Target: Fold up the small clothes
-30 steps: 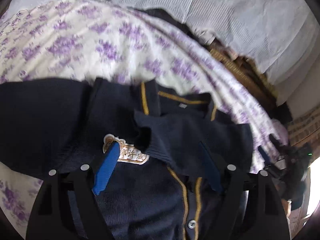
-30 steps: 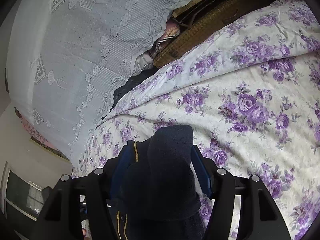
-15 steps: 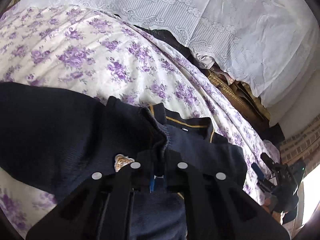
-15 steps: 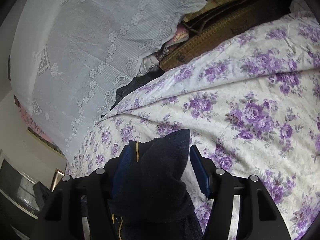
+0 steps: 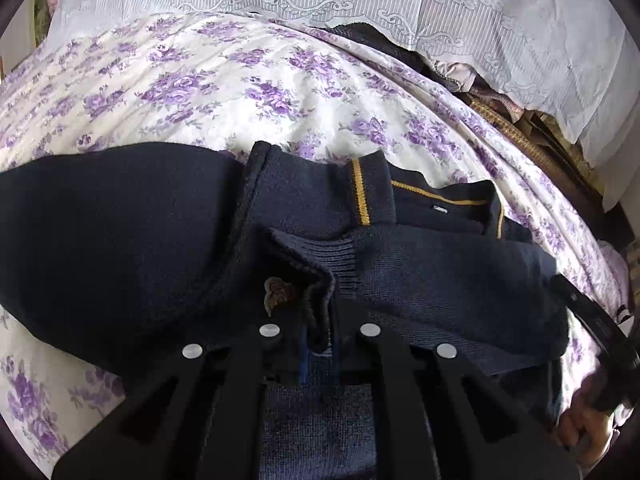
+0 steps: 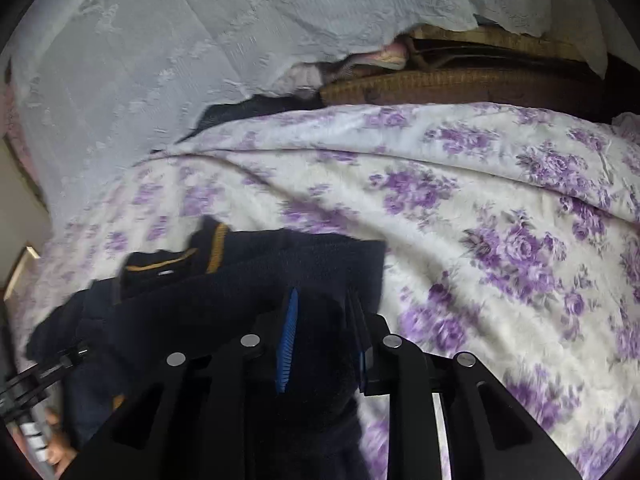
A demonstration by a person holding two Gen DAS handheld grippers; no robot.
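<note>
Knitwear fills the lower half of both views: a small navy cardigan (image 5: 168, 236) with mustard piping lies spread on a floral bedspread (image 5: 248, 92), one sleeve (image 5: 452, 276) folded across its chest. The left gripper (image 5: 318, 340) is clenched on a ribbed fold of that knit; its blue pads are almost wholly buried in the cloth, and the chest badge (image 5: 278, 292) shows only as a sliver beside the pinch. In the right wrist view the right gripper (image 6: 324, 340) has just been closing, with dark knit bunched between its blue pads (image 6: 289, 340); whether they press the cloth firmly cannot be told, as motion blur smears that frame and the far pad is edge-on. A hand (image 5: 586, 428) shows at the lower right of the left view, cut off by the lens rim. Behind the bed hangs a white lace curtain (image 5: 500, 28), partly covering brown woven items whose nature is unclear.
</note>
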